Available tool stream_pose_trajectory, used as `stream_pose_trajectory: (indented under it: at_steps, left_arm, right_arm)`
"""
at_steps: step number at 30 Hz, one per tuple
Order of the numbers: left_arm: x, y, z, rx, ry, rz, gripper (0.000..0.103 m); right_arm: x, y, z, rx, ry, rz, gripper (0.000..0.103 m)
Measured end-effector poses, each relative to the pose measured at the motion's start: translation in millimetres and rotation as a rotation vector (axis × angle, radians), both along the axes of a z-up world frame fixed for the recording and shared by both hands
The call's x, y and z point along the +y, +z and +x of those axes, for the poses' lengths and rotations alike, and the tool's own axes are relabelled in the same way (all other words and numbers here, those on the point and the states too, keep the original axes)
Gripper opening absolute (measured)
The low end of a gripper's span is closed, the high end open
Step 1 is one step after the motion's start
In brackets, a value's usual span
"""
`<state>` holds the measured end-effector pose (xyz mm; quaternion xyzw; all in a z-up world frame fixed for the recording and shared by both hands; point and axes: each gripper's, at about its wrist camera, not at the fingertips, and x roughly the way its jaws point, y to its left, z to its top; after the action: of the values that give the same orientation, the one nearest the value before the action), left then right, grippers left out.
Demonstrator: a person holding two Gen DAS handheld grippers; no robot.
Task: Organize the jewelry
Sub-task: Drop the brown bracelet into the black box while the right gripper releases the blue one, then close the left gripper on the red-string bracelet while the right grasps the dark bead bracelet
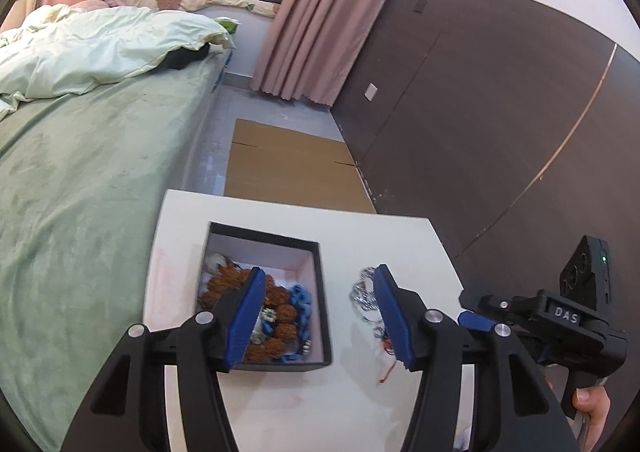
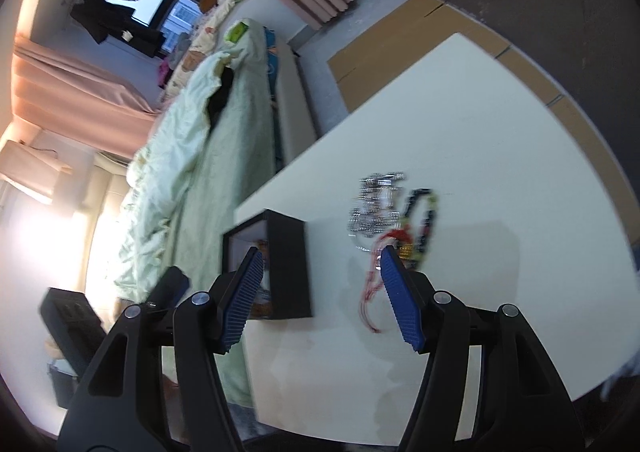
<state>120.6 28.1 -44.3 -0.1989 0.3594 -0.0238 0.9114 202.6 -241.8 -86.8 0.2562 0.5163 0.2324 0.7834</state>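
Left gripper [image 1: 320, 316] open, empty, over black box [image 1: 320, 252] on white table [image 1: 400, 236]; brown and blue beads [image 1: 280, 304] inside. Right gripper [image 2: 320, 296] open, empty. Silver chain [image 2: 372, 208], dark bead bracelet [image 2: 426, 220], red cord [image 2: 370, 292] loose on table beside box.

A white table [image 1: 280, 404] carries everything. A black open box [image 1: 324, 292] stands on it toward nine o'clock, holding brown and blue beaded pieces. A loose heap of silver chains [image 2: 372, 204] lies directly on the tabletop at three o'clock of the box, with a dark beaded bracelet [image 2: 424, 220] and a red cord [image 2: 370, 292] touching it.
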Motion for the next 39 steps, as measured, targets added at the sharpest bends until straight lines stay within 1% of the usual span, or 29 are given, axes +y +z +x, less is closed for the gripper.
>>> stream_pose_trajectory:
  at_steps: [5,11,12,16,17,19,22,24,26,28,29,30,31,32,34,39]
  left_arm:
    - [-30,-6,5,0.010,-0.070,0.009,0.053]
    - [-64,-20,12,0.030,-0.141,0.014,0.052]
    - [-69,-23,14,0.033,-0.151,0.015,0.052]
    - [-91,-35,25,0.051,-0.197,0.022,0.052]
    - [-95,-38,28,0.057,-0.207,0.022,0.050]
    - [-104,-44,33,0.069,-0.233,0.032,0.048]
    - [-116,-55,43,0.091,-0.262,0.056,0.047]
    - [-119,-66,49,0.125,-0.268,0.058,0.042]
    - [-122,-79,53,0.168,-0.262,0.063,0.040]
    - [-125,-89,57,0.191,-0.267,0.071,0.033]
    - [-127,-93,59,0.198,-0.270,0.077,0.026]
    - [-129,-96,61,0.203,-0.273,0.083,0.014]
    - [-129,-99,63,0.207,-0.267,0.086,0.008]
    - [-128,-100,63,0.207,-0.259,0.085,0.003]
    - [-123,-98,63,0.192,-0.242,0.074,0.003]
    - [-116,-84,62,0.158,-0.247,0.064,0.003]
  right_arm:
    - [-16,-9,1,0.031,-0.042,-0.037,0.062]
    - [-37,-15,5,0.063,-0.102,-0.034,0.061]
    - [-39,-15,5,0.061,-0.112,-0.038,0.060]
    - [-42,-19,10,0.068,-0.125,-0.061,0.050]
    - [-42,-21,11,0.074,-0.126,-0.065,0.048]
    - [-41,-24,13,0.084,-0.127,-0.068,0.046]
    - [-39,-25,15,0.088,-0.121,-0.062,0.046]
    - [-39,-23,17,0.084,-0.120,-0.058,0.046]
    - [-40,-23,18,0.083,-0.119,-0.058,0.046]
    - [-39,-24,19,0.085,-0.116,-0.059,0.046]
    - [-38,-24,20,0.087,-0.114,-0.061,0.046]
    - [-37,-25,21,0.089,-0.112,-0.063,0.045]
    - [-36,-25,22,0.091,-0.110,-0.065,0.045]
    - [-35,-26,23,0.092,-0.109,-0.068,0.045]
    - [-32,-28,25,0.097,-0.107,-0.080,0.044]
    - [-21,-34,31,0.104,-0.093,-0.109,0.041]
